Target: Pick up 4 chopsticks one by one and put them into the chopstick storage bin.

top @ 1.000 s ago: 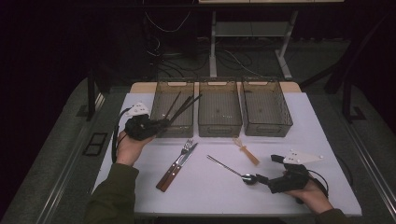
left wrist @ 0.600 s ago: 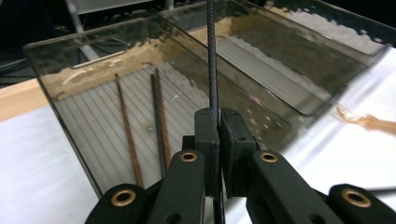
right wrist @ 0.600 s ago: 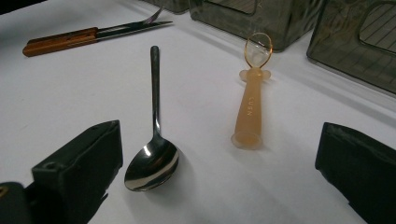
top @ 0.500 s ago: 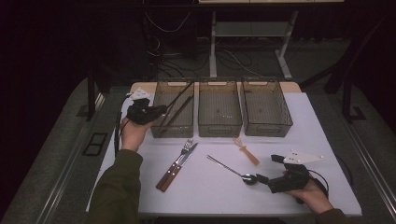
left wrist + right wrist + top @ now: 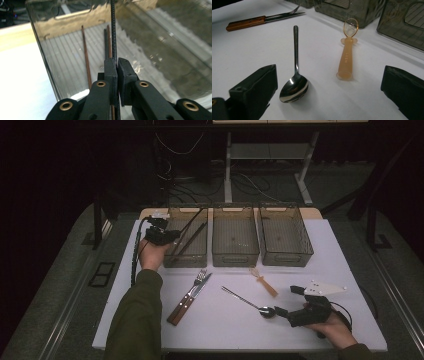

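Note:
My left gripper (image 5: 169, 236) is at the left bin's (image 5: 186, 261) near-left corner, shut on a thin black chopstick (image 5: 192, 220) that slants up over the bin. In the left gripper view the pads (image 5: 110, 72) clamp the ribbed black chopstick (image 5: 113, 30), and other chopsticks (image 5: 86, 57) lie on the bin floor beyond. My right gripper (image 5: 289, 301) rests open at the table's front right. Between its spread jaws (image 5: 327, 80) lie a metal spoon (image 5: 295, 75), its bowl nearest, and a small orange spoon (image 5: 347, 57).
A middle bin (image 5: 235, 259) and a right bin (image 5: 286, 259) stand beside the left one at the back of the white table (image 5: 150, 320). A wood-handled fork and knife (image 5: 189, 292) lie side by side left of the metal spoon (image 5: 245, 301).
My left hand has carried the chopstick toward the back left, along the left bin's left side. The right hand and the cutlery on the table have stayed put.

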Motion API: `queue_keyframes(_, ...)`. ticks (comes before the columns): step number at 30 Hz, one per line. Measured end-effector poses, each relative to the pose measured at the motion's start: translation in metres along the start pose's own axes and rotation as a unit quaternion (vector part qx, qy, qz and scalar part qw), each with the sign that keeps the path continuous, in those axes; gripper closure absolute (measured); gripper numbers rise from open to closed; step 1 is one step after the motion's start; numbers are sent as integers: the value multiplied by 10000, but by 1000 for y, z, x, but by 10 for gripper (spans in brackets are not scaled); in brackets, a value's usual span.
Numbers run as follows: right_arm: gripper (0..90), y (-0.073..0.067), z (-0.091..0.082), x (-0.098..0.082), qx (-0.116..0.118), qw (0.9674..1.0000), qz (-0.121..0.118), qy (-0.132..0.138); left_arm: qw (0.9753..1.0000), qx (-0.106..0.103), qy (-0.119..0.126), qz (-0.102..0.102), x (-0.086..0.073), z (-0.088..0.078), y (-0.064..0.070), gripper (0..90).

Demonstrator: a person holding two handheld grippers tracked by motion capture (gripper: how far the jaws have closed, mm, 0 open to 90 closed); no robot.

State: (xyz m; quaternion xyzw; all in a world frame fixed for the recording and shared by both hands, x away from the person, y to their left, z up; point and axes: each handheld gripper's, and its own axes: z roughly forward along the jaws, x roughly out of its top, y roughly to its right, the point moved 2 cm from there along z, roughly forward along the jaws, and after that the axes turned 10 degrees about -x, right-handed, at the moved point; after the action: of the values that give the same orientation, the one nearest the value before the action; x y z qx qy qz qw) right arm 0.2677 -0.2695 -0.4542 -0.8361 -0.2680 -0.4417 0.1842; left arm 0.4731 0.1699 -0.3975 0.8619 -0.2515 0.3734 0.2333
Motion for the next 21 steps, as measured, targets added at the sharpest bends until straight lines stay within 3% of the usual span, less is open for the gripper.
queue_keyframes(8,9,0,0,0,6,10000,-11,5,9990,126,-420,-116,-5,11,-2,859)
queue_keyframes(21,9,0,0,0,12,10000,-22,20,9986,154,-492,-155,-5,14,-1,856)
